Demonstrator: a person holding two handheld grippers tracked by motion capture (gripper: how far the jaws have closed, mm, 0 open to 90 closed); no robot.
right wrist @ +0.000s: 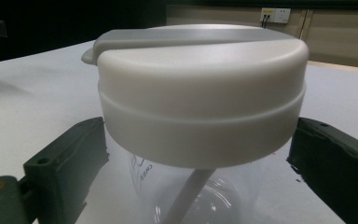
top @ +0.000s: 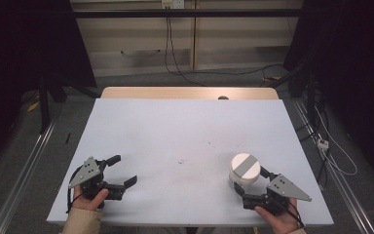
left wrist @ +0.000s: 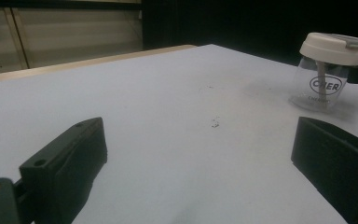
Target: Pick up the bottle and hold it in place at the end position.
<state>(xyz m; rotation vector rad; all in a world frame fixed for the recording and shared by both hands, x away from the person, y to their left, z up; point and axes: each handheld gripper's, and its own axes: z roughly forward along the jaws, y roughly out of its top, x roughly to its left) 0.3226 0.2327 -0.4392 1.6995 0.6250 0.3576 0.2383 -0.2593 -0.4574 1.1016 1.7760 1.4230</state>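
While the clear glass jar with a white round lid (top: 244,171) stands upright on the white table top (top: 185,131) at about 5 o'clock, the right gripper (top: 254,184) brackets it, its 2 black jaws spread either side of the glass below the lid; contact cannot be told. At 7 o'clock, the left gripper (top: 121,170) rests with jaws apart, holding nothing.

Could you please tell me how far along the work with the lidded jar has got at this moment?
Early stage. Done: the right tongs have been brought around the clear jar, one jaw on each side below its white lid. In hand: closing on it; the jaws look apart from the glass, so no grip yet. Left: the jar stands on the table, lid on; the left tongs sit open and idle.
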